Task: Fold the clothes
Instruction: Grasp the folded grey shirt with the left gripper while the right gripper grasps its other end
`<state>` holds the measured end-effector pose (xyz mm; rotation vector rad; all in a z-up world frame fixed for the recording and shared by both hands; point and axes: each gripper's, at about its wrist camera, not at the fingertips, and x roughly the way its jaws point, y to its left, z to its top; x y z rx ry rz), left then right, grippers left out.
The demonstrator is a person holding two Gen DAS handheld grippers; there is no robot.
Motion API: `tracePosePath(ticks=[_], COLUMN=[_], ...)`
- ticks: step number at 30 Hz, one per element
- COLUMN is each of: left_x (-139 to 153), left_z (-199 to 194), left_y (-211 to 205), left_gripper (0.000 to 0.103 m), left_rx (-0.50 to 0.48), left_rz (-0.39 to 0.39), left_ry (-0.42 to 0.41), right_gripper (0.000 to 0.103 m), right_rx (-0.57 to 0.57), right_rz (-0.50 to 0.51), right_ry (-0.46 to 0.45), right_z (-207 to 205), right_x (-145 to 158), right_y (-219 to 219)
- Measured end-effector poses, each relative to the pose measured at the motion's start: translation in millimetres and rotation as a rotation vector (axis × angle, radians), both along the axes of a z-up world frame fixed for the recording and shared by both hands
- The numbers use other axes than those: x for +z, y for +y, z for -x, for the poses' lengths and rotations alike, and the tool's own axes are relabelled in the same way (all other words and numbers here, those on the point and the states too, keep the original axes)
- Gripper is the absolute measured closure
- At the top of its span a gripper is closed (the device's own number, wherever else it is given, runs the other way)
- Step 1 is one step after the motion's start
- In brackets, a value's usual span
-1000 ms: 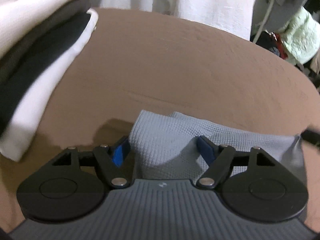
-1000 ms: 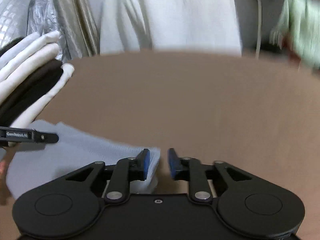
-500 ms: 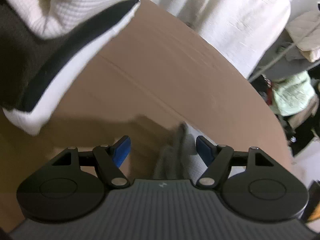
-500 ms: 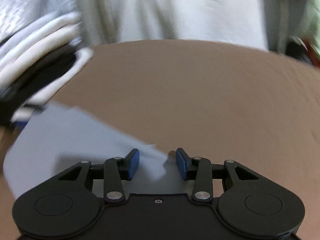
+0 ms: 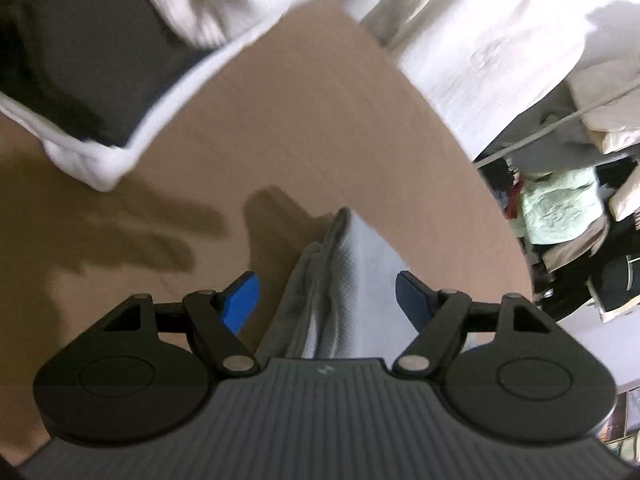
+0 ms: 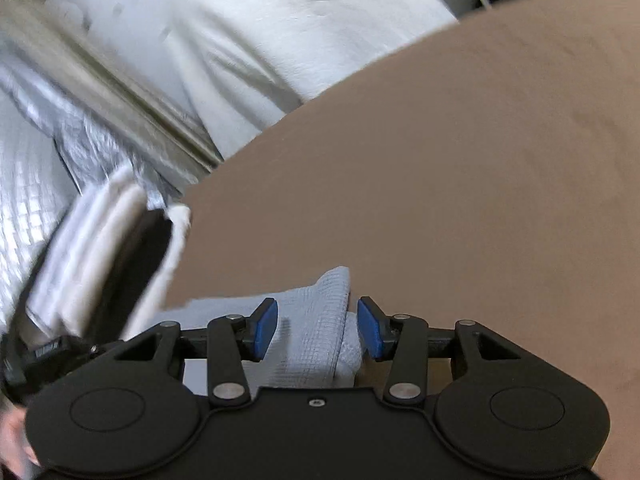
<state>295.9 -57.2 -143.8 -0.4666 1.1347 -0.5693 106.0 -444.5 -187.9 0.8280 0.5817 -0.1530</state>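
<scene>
- While the left wrist view is blurred, it shows the left gripper [image 5: 326, 300] with its jaws opening; the grey waffle-knit cloth [image 5: 344, 280] stands bunched in folds between the blue pads [image 5: 240, 300] without either pad pressing on it.
- That cloth lies on the brown tabletop [image 5: 320, 120], with a stack of folded white and dark clothes [image 5: 92, 92] near it at upper left.
- Seen from the right wrist view, the right gripper [image 6: 317, 328] is also opening its jaws; a folded corner of the cloth [image 6: 320, 320] sits between the pads, just beside the right one, and appears released.
- The stack [image 6: 112, 264] lies left of the cloth here, close by.
- To do this release well, I judge both grippers should back straight off along the fingers, so no pad snags the knit and drags the fold open.
- Left bunched as it is, the near edge probably needs smoothing flat before any further fold.
</scene>
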Motion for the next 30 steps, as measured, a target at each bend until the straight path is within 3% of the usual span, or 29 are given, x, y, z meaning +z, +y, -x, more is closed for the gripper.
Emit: tracePosePath(ticks=[2,3,5,7,11,13,19,21,25,27,30], left_x=[6.0,8.0,2.7,-17.1,-68.1,-76.0,-77.6,-84.5,-89.8,-87.4,-84.1], left_z=[14.9,24.0,33.0,30.8,25.3,28.7,38.0,37.9,28.3,26.4,21.9], left_y=[-8.5,-13.8,-21.0,-19.6,-4.7,-0.7,-18.8,-25.6,-22.7,-27.8,-41.0], left_gripper=[0.021,0.021,0.018,0.018,0.018,0.018,0.014,0.014,0.014,0.014,0.014], left_rx=[-0.035,-0.049,-0.084,-0.098,-0.056,-0.031,0.021,0.068,0.201,0.175,0.120], left_rz=[-0.162,-0.207,-0.222,-0.158,0.126,0.197,0.186,0.192,0.233,0.221,0.188], left_ry=[-0.017,-0.065,-0.079,0.054,0.410,0.468,0.419,0.415,0.427,0.369,0.273], right_gripper=[0.041,0.036,0.034,0.034,0.034,0.033,0.033,0.033,0.033,0.033,0.033], right_rx=[0.022,0.035,0.059,0.086,0.111,0.108,0.119,0.078,-0.055,-0.096,-0.071], right_rz=[-0.001,-0.013,-0.043,-0.100,-0.239,-0.319,-0.472,-0.506,-0.714,-0.785,-0.737], right_ry=[0.026,0.043,0.078,0.114,0.262,0.326,0.249,0.237,0.188,0.157,0.157], right_z=[6.0,9.4,16.3,24.0,37.2,42.7,38.5,38.4,40.1,39.2,29.0], right_x=[5.9,7.0,8.3,2.7,-19.8,-29.8,-45.7,-55.3,-78.9,-86.5,-83.9], right_y=[-0.1,1.4,4.9,11.7,32.1,42.6,59.0,56.9,40.3,31.4,31.3])
